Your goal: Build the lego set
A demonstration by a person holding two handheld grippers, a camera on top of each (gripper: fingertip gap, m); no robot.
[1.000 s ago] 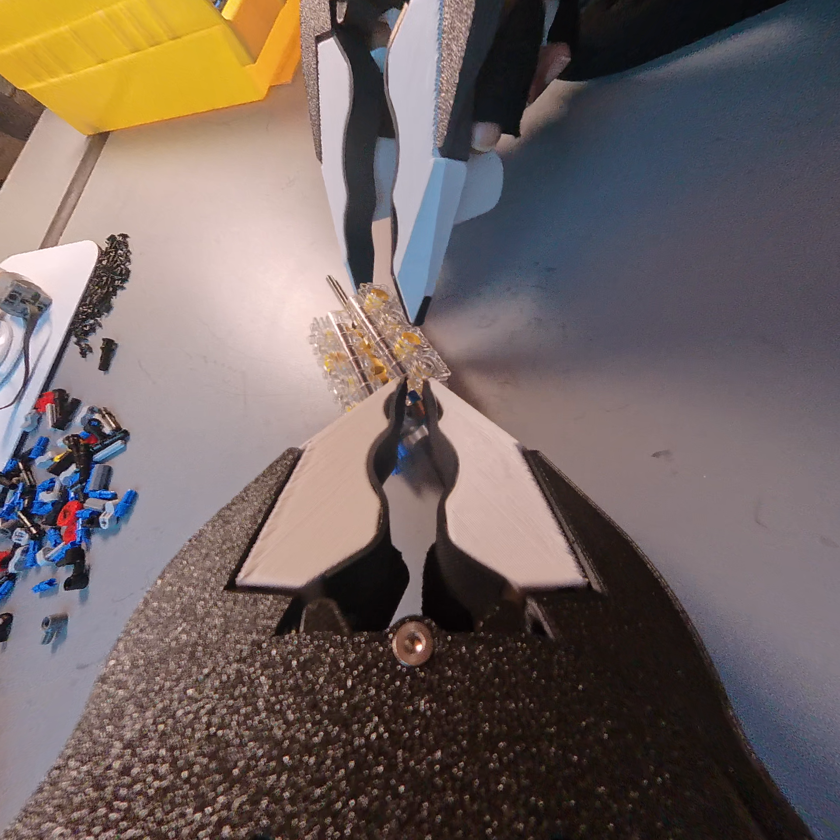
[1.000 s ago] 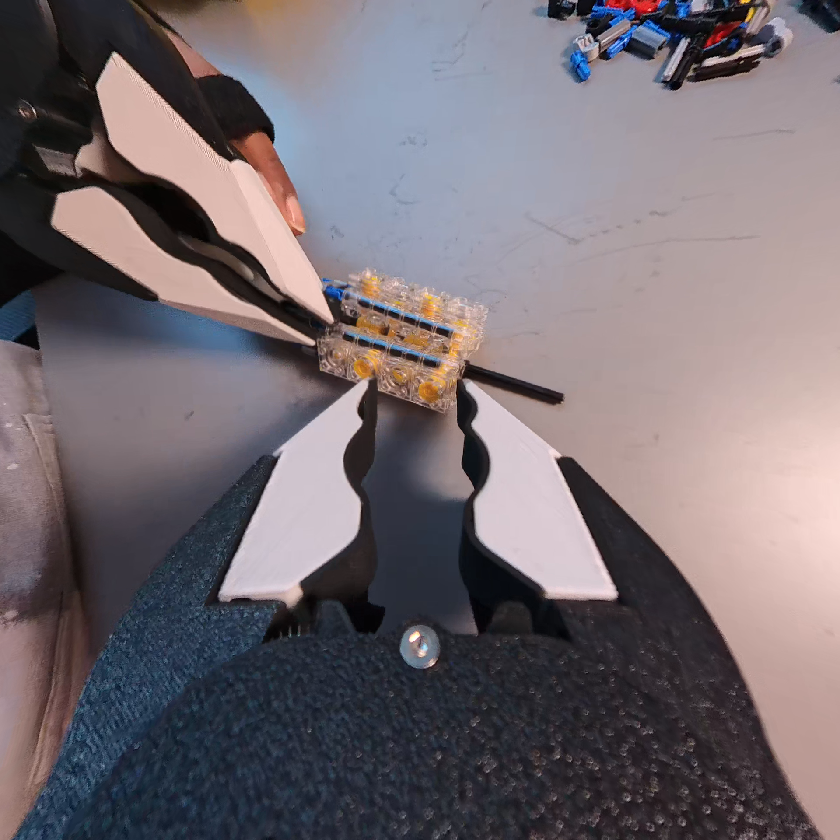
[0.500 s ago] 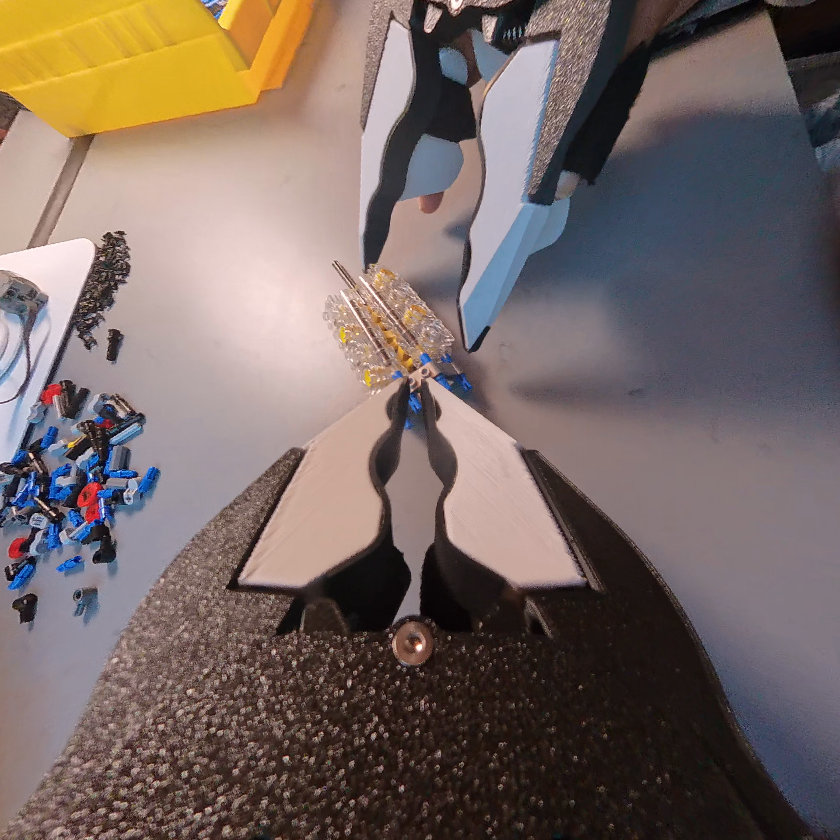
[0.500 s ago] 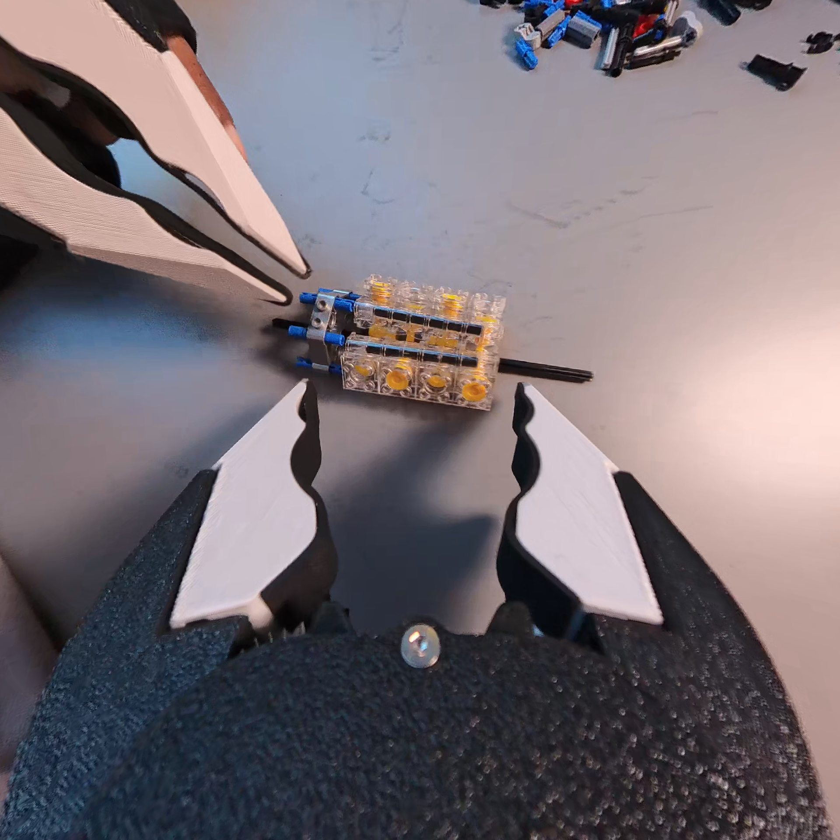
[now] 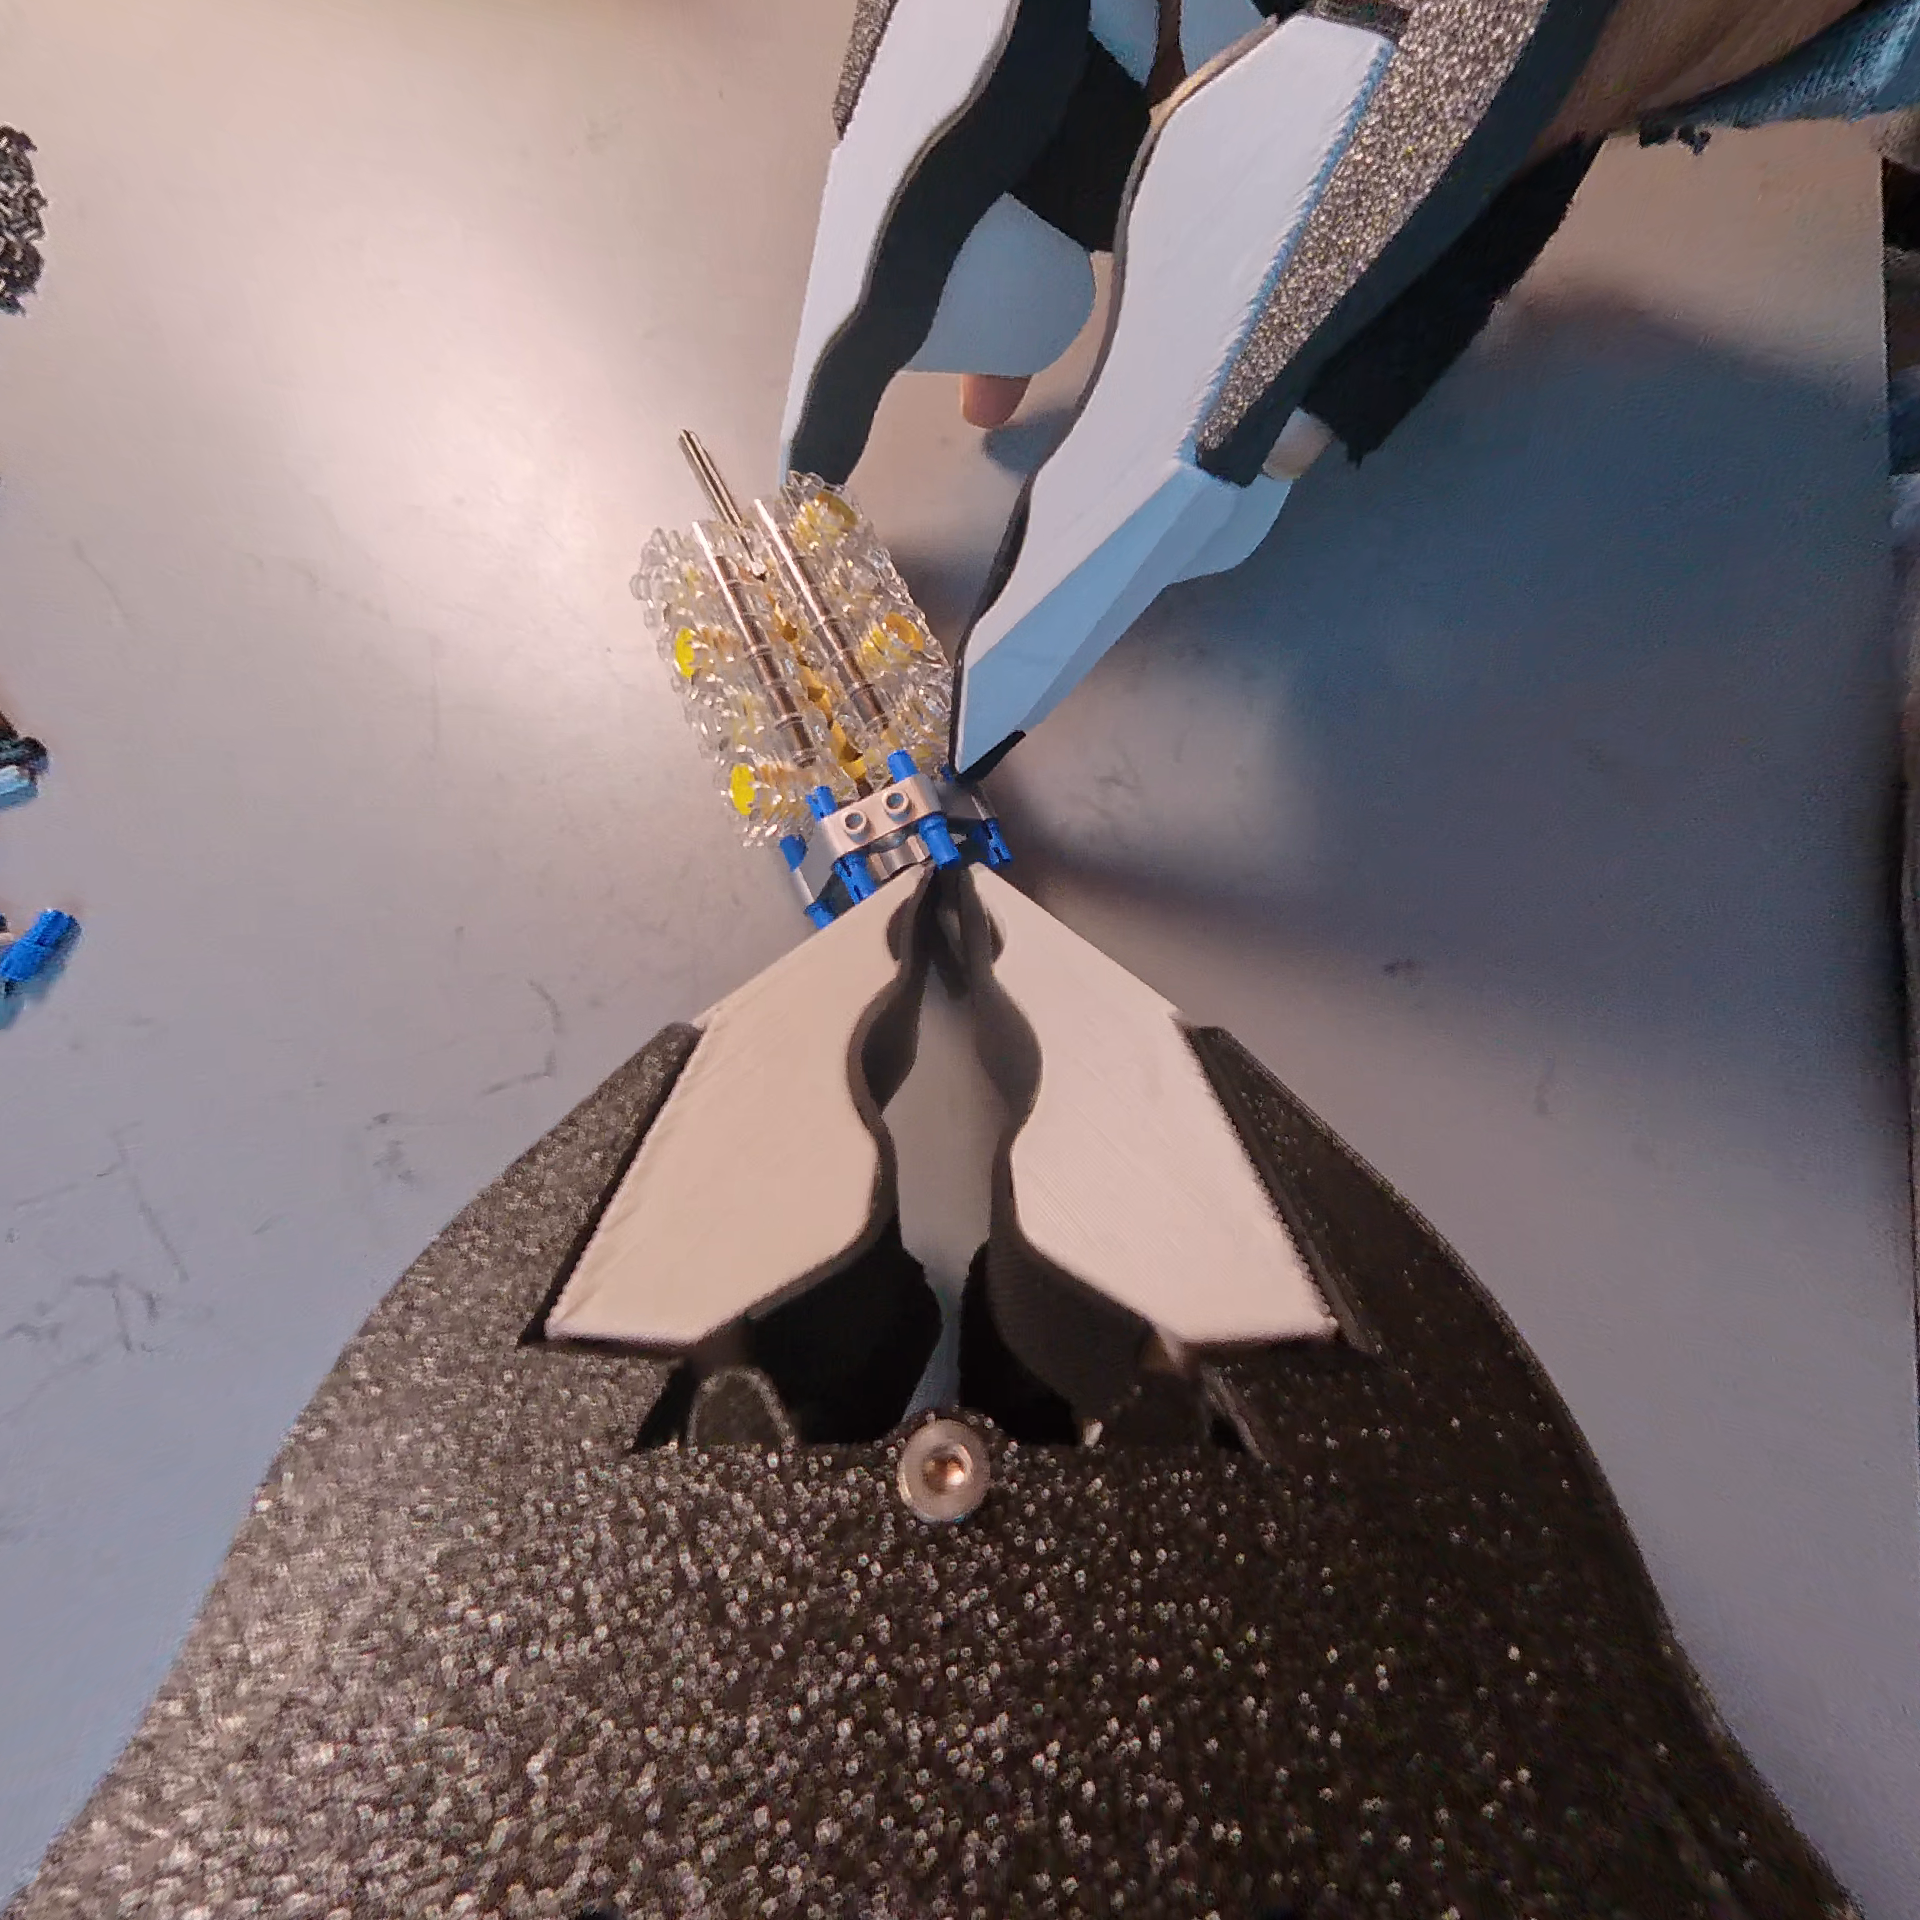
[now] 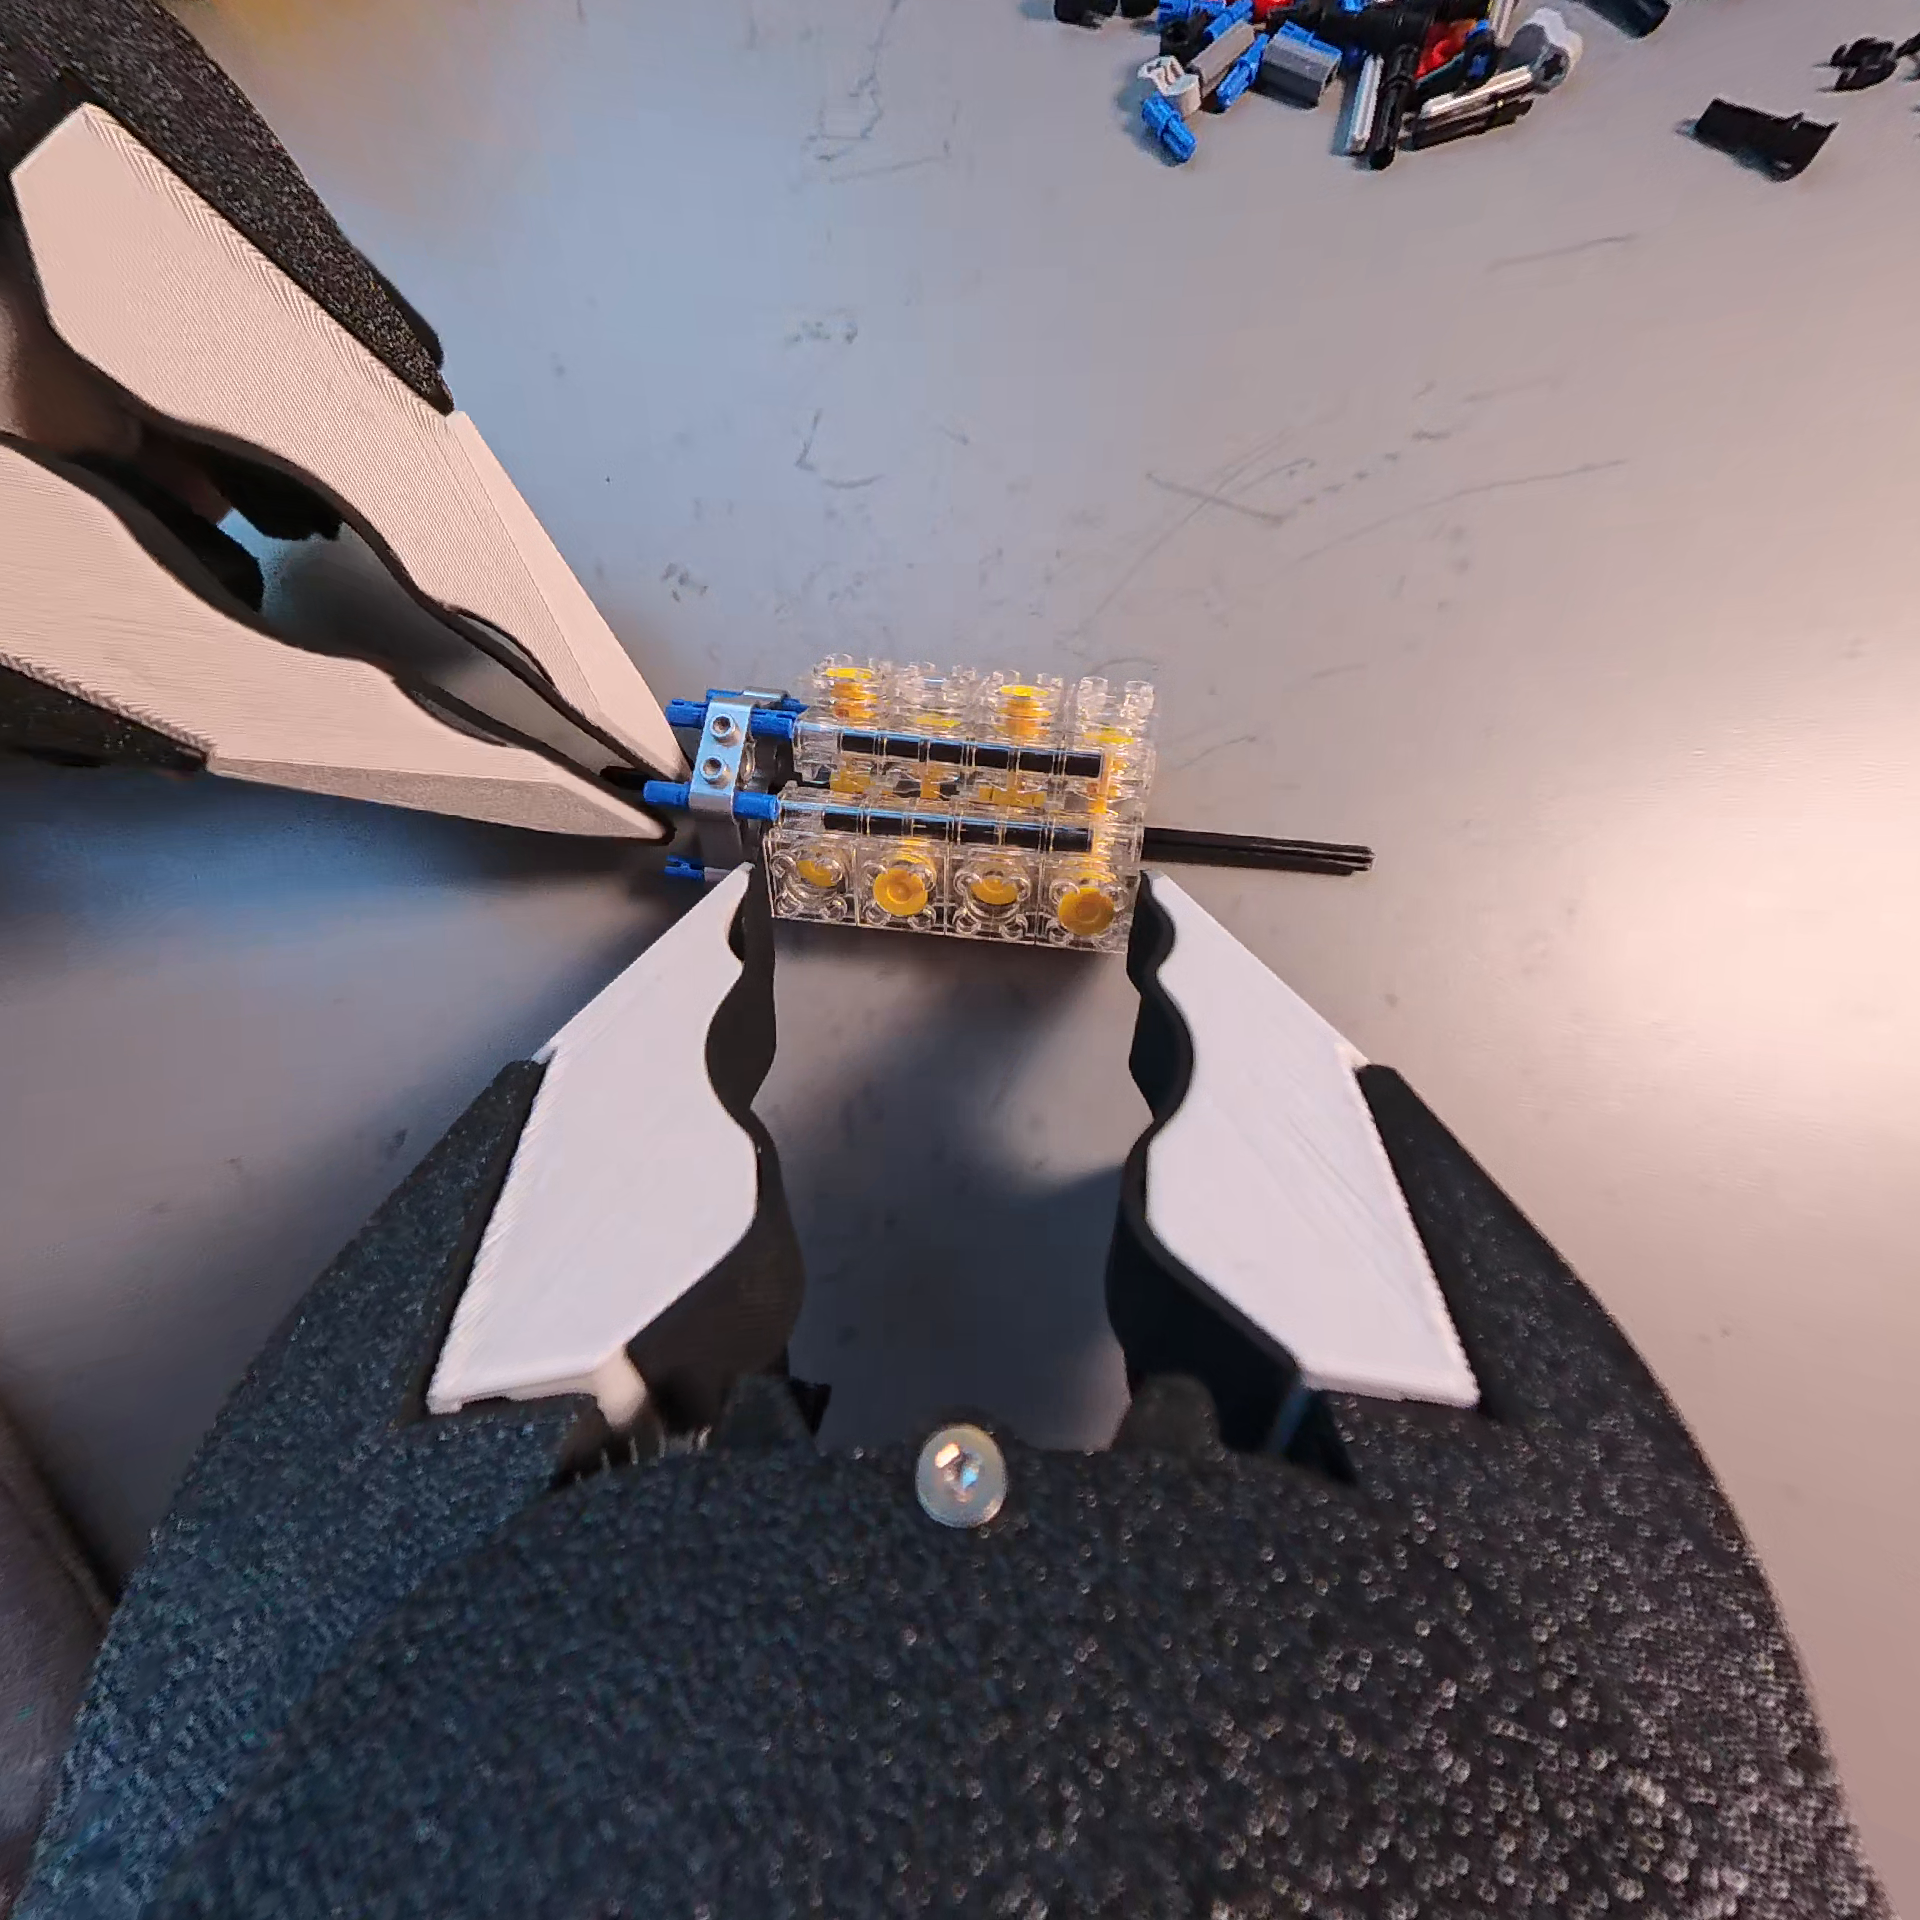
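The clear brick block (image 6: pixel 956 821), with yellow discs inside and a black rod (image 6: pixel 1257 854) through it, lies on the grey table (image 6: pixel 1455 644) between my two tools. My left gripper (image 5: pixel 940 902) has its fingers clenched on the near end of the rod, just behind the grey piece with blue pins (image 5: pixel 883 826). My right gripper (image 6: pixel 940 883) has its fingers spread wide, one tip at each end of the block's near face, close by but not gripping it.

To do this well, I judge I should hold the left grip steady and level so the rod does not twist, and bring the right fingers squarely onto the block's two ends rather than the blue pins.

Farther off, a heap of small loose parts (image 6: pixel 1382 62) in blue, black, grey and red lies well apart at the table's far edge.
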